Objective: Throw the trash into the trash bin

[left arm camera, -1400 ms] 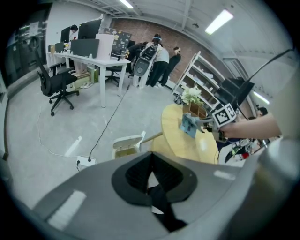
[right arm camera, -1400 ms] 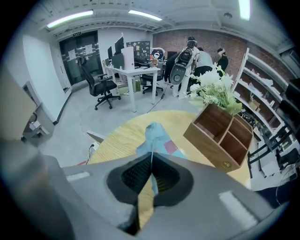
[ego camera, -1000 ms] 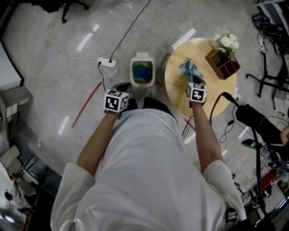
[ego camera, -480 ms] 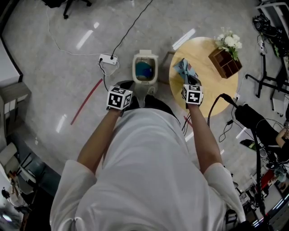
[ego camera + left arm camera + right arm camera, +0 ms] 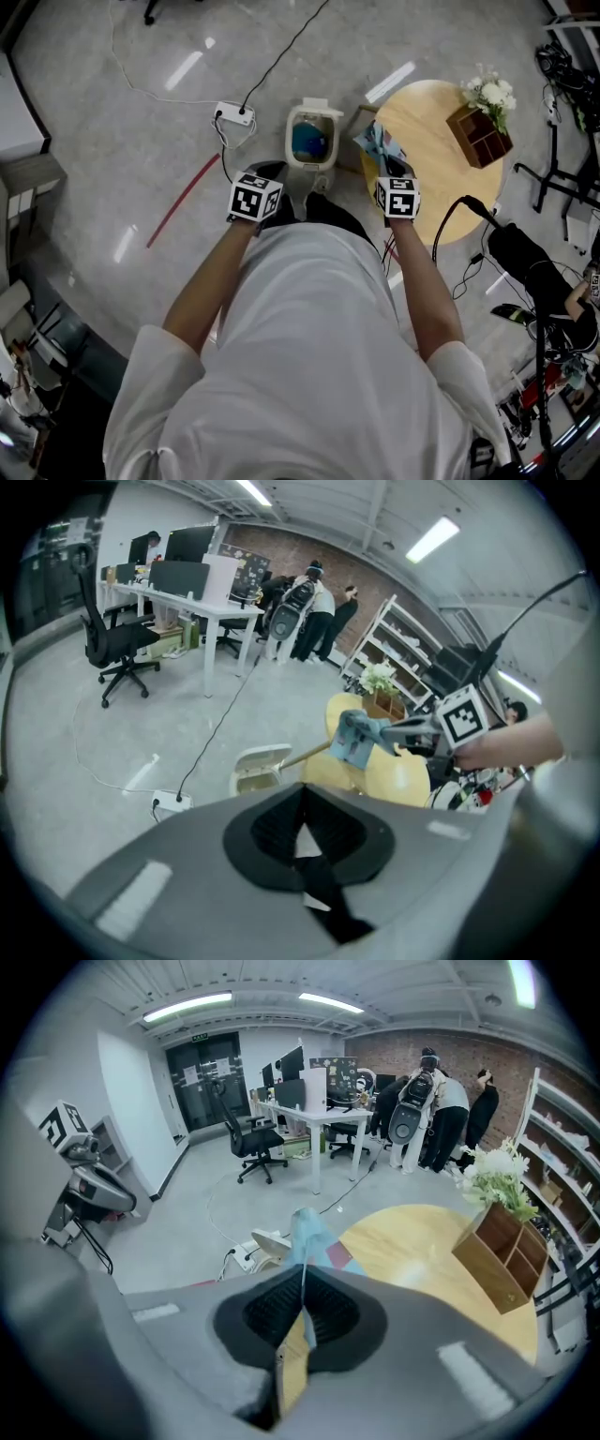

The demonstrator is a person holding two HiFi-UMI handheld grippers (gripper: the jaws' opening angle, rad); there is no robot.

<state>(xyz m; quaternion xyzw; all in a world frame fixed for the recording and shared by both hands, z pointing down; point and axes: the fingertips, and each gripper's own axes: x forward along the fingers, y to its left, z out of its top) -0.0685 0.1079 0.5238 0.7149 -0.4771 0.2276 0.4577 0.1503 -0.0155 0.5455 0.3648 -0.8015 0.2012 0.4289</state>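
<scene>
The white trash bin (image 5: 312, 139) stands on the floor with its lid up and something blue inside; it also shows in the left gripper view (image 5: 255, 767) and the right gripper view (image 5: 266, 1242). My right gripper (image 5: 386, 163) is shut on a light blue wrapper (image 5: 376, 142), which hangs over the left edge of the round wooden table (image 5: 441, 164), just right of the bin. The wrapper (image 5: 306, 1232) sticks out beyond the shut jaws (image 5: 302, 1302). My left gripper (image 5: 263, 182) hovers left of the bin, with its jaws (image 5: 301, 799) shut and nothing visibly held.
On the table's far side stands a wooden box (image 5: 480, 137) with white flowers (image 5: 494, 92). A power strip (image 5: 233, 114) and its cables lie on the floor behind the bin, beside a red floor line (image 5: 183, 202). Cables and equipment crowd the right. People stand by distant desks (image 5: 309, 611).
My right gripper has carried the wrapper leftward, from over the table to its left edge, closer to the bin. The left gripper has barely shifted.
</scene>
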